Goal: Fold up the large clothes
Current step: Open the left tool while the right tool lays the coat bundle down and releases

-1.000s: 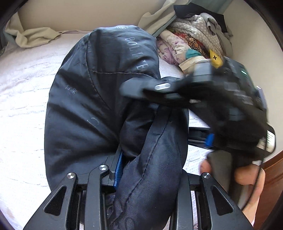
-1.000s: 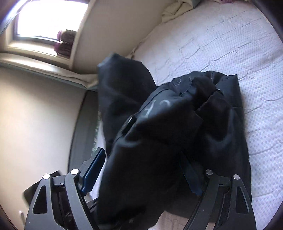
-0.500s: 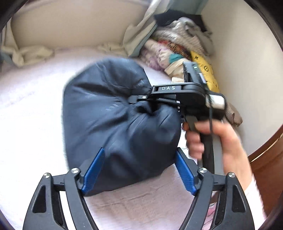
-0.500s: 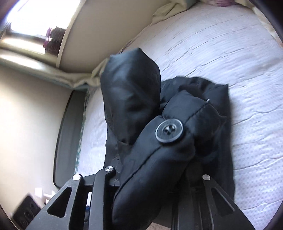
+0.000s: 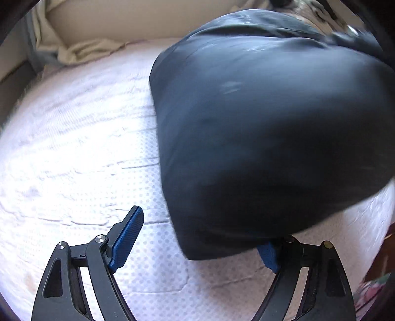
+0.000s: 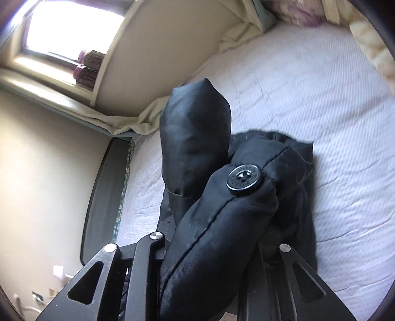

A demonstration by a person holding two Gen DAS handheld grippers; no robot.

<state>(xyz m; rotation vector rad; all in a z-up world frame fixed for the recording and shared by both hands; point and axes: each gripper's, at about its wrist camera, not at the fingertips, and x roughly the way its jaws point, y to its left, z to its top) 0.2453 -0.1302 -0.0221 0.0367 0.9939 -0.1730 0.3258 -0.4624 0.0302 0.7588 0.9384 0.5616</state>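
Observation:
A dark padded jacket [image 5: 259,128] is bunched into a thick bundle over the white bedspread [image 5: 74,148]. In the left wrist view my left gripper [image 5: 200,232] stands wide and its jaws are opening. Its left blue pad [image 5: 128,232] is bare and away from the cloth, and the bundle's lower edge covers most of the right pad [image 5: 267,256]. In the right wrist view my right gripper [image 6: 212,247] is closing hard on a padded fold of the jacket [image 6: 222,222] that bears a black button [image 6: 244,180]. A puffed part of the jacket stands up behind it.
A crumpled cream sheet [image 5: 81,49] lies along the wall at the bed's far edge. The right wrist view shows a window [image 6: 69,32] with sill, a dark bed frame [image 6: 98,197] at the left and a floral pillow [image 6: 303,14] at the far end.
My left gripper let go of the jacket, opened wide and sank toward the bed. My right gripper closed on the buttoned fold, and the bundle now fills the upper right.

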